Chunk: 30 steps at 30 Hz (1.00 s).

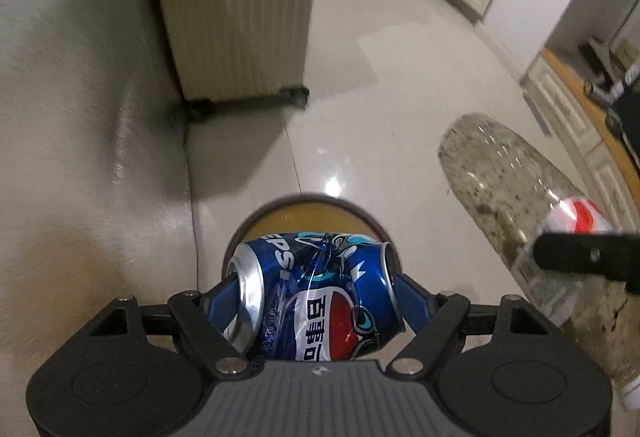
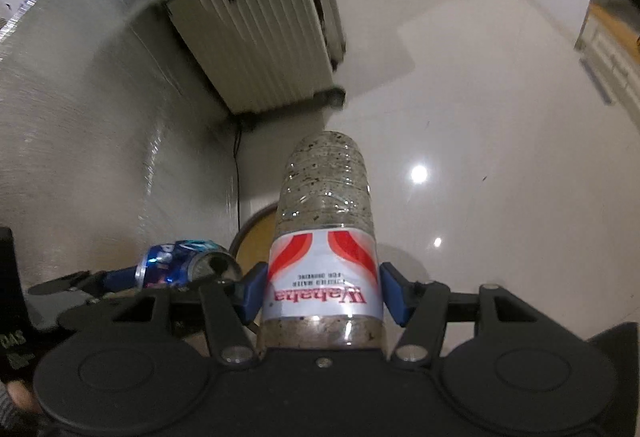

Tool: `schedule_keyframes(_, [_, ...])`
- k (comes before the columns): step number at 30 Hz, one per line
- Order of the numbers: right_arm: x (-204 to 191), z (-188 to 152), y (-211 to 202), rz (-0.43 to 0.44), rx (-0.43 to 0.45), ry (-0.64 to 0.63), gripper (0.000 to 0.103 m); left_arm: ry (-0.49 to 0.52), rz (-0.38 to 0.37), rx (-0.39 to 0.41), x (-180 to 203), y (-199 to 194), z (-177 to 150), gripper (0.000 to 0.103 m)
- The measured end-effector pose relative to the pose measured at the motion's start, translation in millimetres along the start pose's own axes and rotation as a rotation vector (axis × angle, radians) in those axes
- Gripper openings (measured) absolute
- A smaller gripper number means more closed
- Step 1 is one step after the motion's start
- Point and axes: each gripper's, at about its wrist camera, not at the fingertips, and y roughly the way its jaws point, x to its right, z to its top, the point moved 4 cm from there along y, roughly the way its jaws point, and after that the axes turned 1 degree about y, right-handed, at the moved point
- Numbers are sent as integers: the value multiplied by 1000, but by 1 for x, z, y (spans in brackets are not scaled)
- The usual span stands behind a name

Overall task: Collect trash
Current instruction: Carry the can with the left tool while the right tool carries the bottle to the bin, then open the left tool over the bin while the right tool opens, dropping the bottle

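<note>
A dented blue Pepsi can [image 1: 316, 293] lies crosswise between the blue pads of my left gripper [image 1: 314, 283], which is shut on its two ends. Just beyond it, below, shows a round bin [image 1: 280, 213] with a dark rim and tan inside. My right gripper [image 2: 322, 287] is shut on a clear plastic bottle [image 2: 326, 205] with a red and white label and dirty specks inside, bottom pointing away. The same bottle [image 1: 508, 189] appears at the right of the left wrist view. The can [image 2: 180, 265] and the bin's rim [image 2: 250, 225] show left of the bottle in the right wrist view.
A beige ribbed suitcase [image 1: 236, 21] on wheels stands against the pale wall [image 1: 72, 117] on the left. A glossy white tiled floor [image 1: 380, 109] stretches ahead. White cabinets [image 1: 572, 109] with a wooden top run along the right. A cable [image 2: 237, 165] hangs by the wall.
</note>
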Motion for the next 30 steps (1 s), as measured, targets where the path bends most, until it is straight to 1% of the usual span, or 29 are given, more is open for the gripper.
schedule_keyframes(2, [3, 1, 26, 3, -35, 14, 60, 21, 24, -38, -5, 26, -3, 81])
schedule_keyframes(5, [4, 1, 69, 5, -109, 37, 60, 58, 65, -122, -14, 60, -7, 81])
schedule_keyframes(7, [5, -2, 95, 9, -160, 51, 61, 96, 78, -147, -18, 75, -7, 81])
schedule_keyframes(9, [5, -5, 122, 5, -214, 66, 61, 103, 77, -177, -23, 93, -10, 81])
schedule_keyframes(12, [6, -13, 157, 13, -306, 80, 61, 83, 52, -216, -32, 114, -22, 81])
schedule_keyframes(15, [4, -21, 188, -19, -381, 90, 61, 102, 55, -243, -31, 127, -28, 81])
schedule_keyframes(18, [4, -22, 211, -49, -397, 129, 62, 108, 38, -248, -30, 135, -32, 81])
schedule_keyframes(22, [3, -20, 230, -65, -396, 151, 62, 152, 46, -252, -27, 148, -33, 81])
schedule_keyframes(27, [-2, -25, 231, -44, -376, 123, 63, 168, 27, -252, -22, 154, -36, 81])
schedule_keyframes(28, [-1, -27, 230, -37, -367, 123, 64, 170, 25, -255, -21, 156, -38, 81])
schedule_keyframes(29, [0, -27, 229, -26, -359, 128, 69, 170, 25, -258, -22, 157, -38, 81])
schedule_keyframes(30, [4, -28, 229, -19, -354, 138, 71, 170, 22, -262, -22, 157, -39, 81])
